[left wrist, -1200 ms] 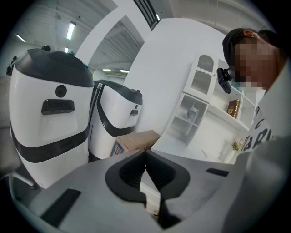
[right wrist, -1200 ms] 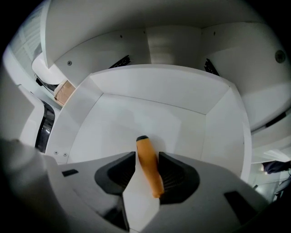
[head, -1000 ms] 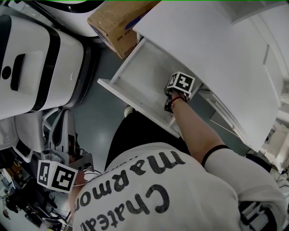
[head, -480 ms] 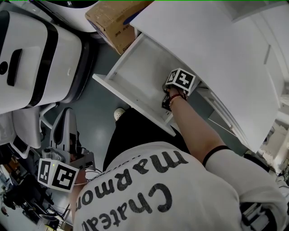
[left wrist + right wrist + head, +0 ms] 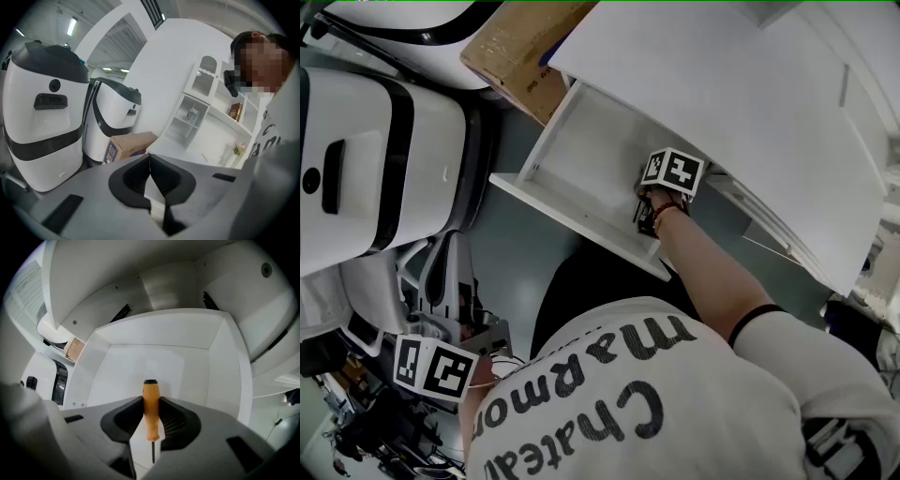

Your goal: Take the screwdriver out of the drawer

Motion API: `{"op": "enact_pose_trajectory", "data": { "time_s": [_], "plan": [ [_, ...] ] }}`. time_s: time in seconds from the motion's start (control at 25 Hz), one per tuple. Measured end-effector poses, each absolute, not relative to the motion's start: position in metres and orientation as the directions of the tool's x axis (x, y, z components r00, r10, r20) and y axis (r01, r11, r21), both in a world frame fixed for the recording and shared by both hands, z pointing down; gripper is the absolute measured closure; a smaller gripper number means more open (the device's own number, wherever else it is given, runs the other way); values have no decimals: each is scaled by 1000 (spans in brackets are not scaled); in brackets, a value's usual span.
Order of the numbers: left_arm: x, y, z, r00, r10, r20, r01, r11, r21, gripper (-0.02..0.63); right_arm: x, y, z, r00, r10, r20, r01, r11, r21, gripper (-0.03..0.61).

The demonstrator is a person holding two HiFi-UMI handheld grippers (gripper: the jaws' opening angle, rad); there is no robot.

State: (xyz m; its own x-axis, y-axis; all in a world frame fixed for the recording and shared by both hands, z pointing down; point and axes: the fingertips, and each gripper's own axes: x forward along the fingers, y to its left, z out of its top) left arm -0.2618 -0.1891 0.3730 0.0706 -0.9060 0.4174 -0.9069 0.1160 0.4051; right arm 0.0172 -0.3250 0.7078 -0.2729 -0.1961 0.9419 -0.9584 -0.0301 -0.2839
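Screwdriver [image 5: 151, 413] handle sits between the right gripper's [image 5: 151, 401] closing fingers [image 5: 130, 419], touching both.

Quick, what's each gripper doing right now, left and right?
Left gripper: closed, nothing between its jaws.
Right gripper: jaws closing on the screwdriver, pads against its orange handle, inside the drawer.

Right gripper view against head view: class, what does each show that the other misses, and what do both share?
Only the right gripper view: the orange-handled screwdriver in the right tool, jaws closing, pads on its handle. Only the head view: the left tool's marker cube and the person's printed shirt. Both: the open white drawer.
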Motion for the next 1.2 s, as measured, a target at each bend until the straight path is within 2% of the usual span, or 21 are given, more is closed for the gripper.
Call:
{"op": "enact_pose_trajectory", "data": {
  "time_s": [0.4, 0.84, 1.2],
  "plan": [
    [-260, -177, 375, 176, -901, 398, -899, 18, 438, 591, 3, -321, 665, -336, -280, 899, -941, 140, -308, 462],
    [-269, -139, 360, 224, -914, 339, -894, -55, 444, 590, 15, -310, 605, -375, -443, 815, -925, 120, -360, 462],
    [-270, -125, 332, 256, -934, 248, -891, -128, 436, 589, 12, -307, 527, -402, -579, 709, -913, 195, -359, 462]
  ]
}}
